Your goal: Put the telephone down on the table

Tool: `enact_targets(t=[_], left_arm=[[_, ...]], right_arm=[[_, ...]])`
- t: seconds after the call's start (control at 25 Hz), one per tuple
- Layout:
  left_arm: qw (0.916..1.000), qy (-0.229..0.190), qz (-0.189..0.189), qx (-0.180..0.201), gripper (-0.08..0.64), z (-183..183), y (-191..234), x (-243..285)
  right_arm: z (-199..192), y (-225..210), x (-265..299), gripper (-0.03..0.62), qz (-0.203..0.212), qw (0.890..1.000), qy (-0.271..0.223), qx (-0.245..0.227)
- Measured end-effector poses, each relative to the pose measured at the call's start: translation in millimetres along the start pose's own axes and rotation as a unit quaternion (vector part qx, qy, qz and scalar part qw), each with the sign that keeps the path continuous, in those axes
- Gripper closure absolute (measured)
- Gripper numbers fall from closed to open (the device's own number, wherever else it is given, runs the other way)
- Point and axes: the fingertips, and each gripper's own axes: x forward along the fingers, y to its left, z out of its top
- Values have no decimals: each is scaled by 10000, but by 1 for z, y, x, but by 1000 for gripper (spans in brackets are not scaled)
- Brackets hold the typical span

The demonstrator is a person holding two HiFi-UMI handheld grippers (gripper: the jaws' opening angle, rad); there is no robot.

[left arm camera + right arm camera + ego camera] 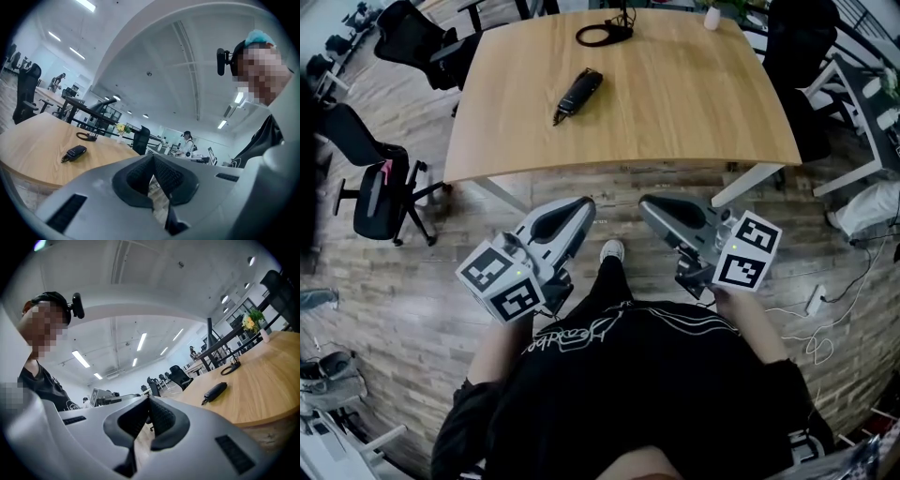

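Left tool [581, 206] and right tool [649, 203] were both closed, empty. Phone [579, 94] already lay on the table [694, 122] well ahead of them, nearer the left tool, long axis slanting away to the right.

Black telephone [578, 94]; light wood table [694, 112]; grey left gripper [583, 206]; grey right gripper [649, 206]

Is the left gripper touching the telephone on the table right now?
Apart. The head view shows the left gripper short of the table, with bare wood between it and the telephone.
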Motion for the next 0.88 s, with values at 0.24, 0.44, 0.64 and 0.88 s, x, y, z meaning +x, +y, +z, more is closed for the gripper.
enact_targets(t=[0.24,0.44,0.64,0.88], left_arm=[[9999,-106,-48,50,554,-6,-20,-18],[9996,-264,-110,36,554,-9,-28,-24],[9994,-252,-146,174,554,-16,-38,-28],[9983,-378,-281,336,554,-22,-48,-42]], right_arm=[[-14,27,-8,552,39,9999,76,-77],[-23,33,-13,552,12,10000,84,-26],[-29,38,-16,552,39,10000,66,29],[-42,45,-13,552,113,9998,87,134]])
